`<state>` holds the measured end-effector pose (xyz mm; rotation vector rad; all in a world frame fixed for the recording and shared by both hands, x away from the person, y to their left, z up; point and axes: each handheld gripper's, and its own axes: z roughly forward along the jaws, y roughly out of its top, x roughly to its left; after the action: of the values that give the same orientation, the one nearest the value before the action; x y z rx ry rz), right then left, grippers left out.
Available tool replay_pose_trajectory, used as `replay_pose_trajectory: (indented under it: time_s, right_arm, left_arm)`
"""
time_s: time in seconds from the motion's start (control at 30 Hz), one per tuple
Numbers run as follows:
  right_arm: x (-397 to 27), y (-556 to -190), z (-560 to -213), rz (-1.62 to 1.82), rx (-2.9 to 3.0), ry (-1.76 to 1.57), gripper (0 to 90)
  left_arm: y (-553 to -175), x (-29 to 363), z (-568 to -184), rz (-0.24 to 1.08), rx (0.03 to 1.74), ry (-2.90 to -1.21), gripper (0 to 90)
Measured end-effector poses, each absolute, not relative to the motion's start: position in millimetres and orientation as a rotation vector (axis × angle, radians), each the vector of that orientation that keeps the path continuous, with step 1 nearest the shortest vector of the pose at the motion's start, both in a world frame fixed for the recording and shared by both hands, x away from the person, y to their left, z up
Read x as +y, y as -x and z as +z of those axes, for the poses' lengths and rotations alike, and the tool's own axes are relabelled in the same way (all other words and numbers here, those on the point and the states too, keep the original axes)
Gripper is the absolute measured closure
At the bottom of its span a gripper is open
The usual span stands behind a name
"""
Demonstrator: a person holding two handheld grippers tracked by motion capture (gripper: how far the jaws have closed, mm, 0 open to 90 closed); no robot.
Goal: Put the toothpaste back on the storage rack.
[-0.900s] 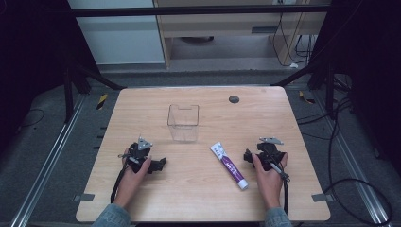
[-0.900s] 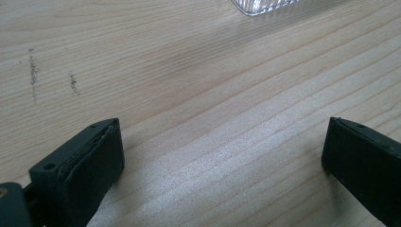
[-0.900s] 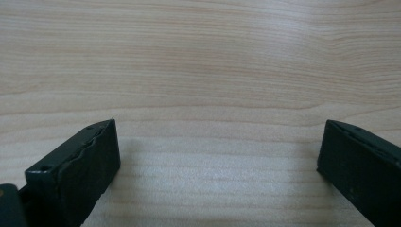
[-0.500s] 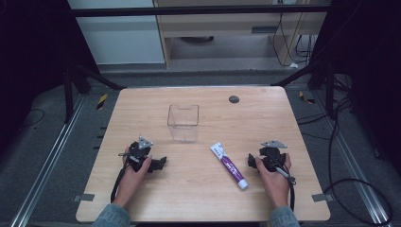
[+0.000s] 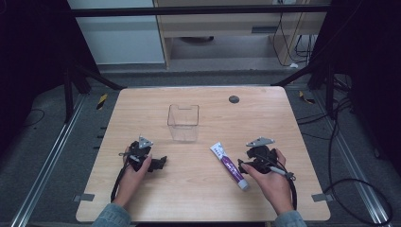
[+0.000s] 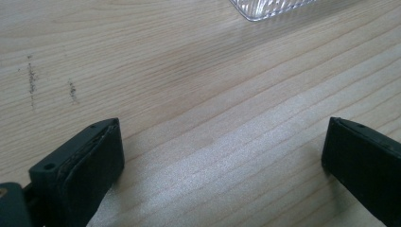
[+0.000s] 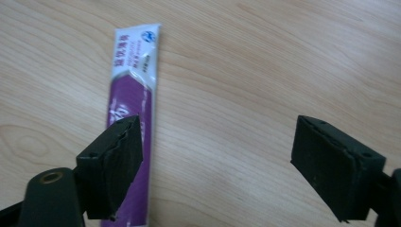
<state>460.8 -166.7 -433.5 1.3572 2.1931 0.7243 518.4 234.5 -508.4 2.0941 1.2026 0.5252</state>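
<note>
A white and purple toothpaste tube [image 5: 229,165] lies flat on the wooden table [image 5: 208,198], right of centre, cap end toward the person. My right gripper [image 5: 242,165] rests just right of it, jaws pointing at the tube. In the right gripper view my right gripper [image 7: 217,142] is open, and the tube [image 7: 135,85] runs under one jaw with bare wood between the jaws. My left gripper [image 5: 161,163] sits at the left of the table, held in a hand. In its own view my left gripper [image 6: 222,137] is open over bare wood.
A clear plastic box [image 5: 183,122] stands upright at the table's middle, and its corner [image 6: 269,7] shows ahead of the left jaws. A small dark disc [image 5: 233,99] lies near the far edge. Cables and metal rails run along the floor on both sides.
My right gripper has shifted a little to the left, closer to the tube. The left gripper, tube and box have kept still.
</note>
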Motion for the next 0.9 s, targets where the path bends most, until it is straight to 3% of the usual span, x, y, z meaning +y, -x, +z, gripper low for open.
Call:
replay_pose_trajectory:
  time_s: [0.5,0.9]
  right_arm:
    - [-132,-495,-414,0.647,2.35,-1.297,40.1]
    - [-106,-512,-414,0.599,2.438,-1.279,46.8]
  left_arm:
    - [-518,234,-508,0.525,1.203,-2.094,0.0]
    - [-519,234,-508,0.527,1.201,-2.095,0.0]
